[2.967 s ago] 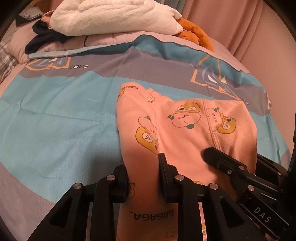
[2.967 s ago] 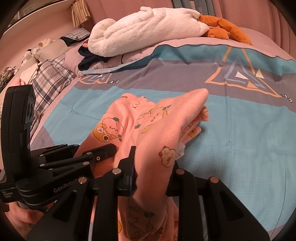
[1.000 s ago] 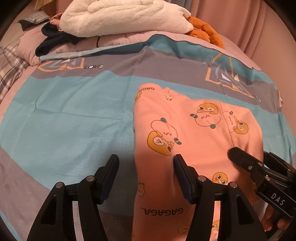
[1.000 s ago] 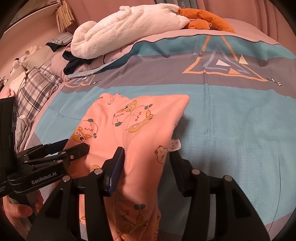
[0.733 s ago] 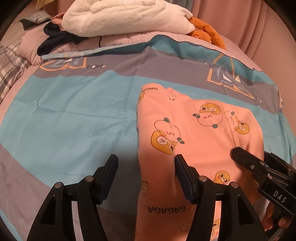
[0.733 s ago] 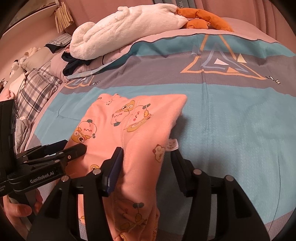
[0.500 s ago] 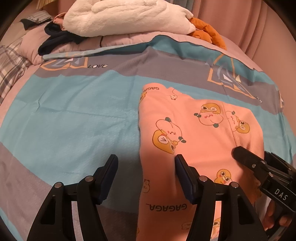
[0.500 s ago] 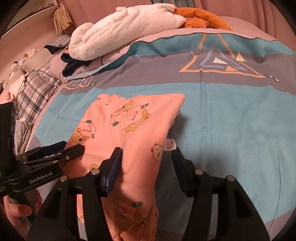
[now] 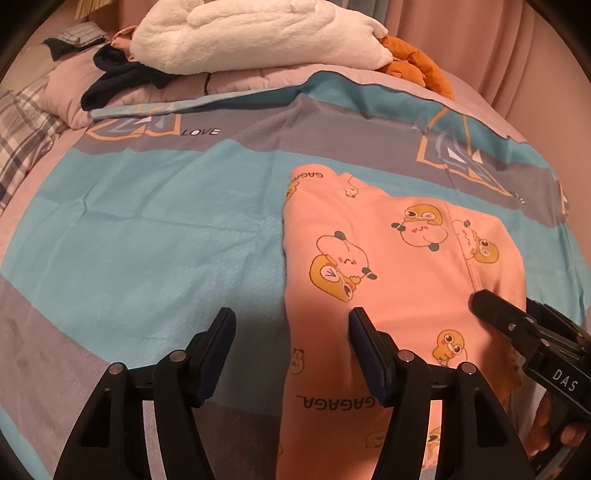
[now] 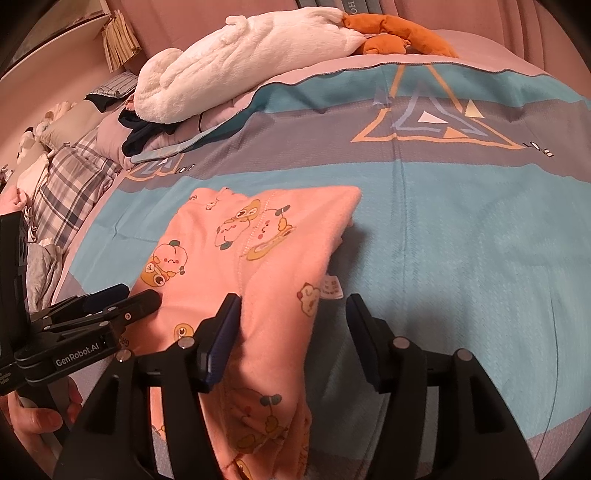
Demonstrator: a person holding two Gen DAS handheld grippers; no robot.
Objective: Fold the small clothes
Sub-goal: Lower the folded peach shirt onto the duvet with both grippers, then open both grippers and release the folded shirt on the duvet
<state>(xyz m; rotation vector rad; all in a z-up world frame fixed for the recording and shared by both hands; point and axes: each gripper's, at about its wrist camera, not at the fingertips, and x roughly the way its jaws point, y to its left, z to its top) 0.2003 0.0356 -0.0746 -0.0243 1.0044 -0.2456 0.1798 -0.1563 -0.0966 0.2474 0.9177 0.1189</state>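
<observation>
In the left wrist view, the pink printed garment [image 9: 388,280] is lying flat on the blue and grey bedspread [image 9: 147,240], reaching from the centre of the frame down toward 5 o'clock, where it is running off the bottom edge. It is looking doubled over lengthwise, with a straight folded edge along its 9 o'clock side. The left gripper [image 9: 291,332] is standing with its jaws wide apart and holding nothing; its fingers are straddling that folded edge, one over bare bedspread, the other over the cloth. The right gripper [image 9: 517,328] is coming in at 4 o'clock, its tip over the garment's far side. A white plush blanket [image 9: 255,33] is sitting at 12 o'clock, well apart.

In the right wrist view, the same garment [image 10: 236,266] is lying from the centre toward 6 o'clock, a white care label [image 10: 331,287] peeking out on its 3 o'clock edge. The right gripper [image 10: 291,325] is also spread open and empty, straddling that edge. The left gripper [image 10: 122,301] is showing at 8 o'clock beside the cloth.

Judging by this, a first lengthwise fold is looking done, while a crosswise fold bringing the near end up to the far end is probably remaining.
</observation>
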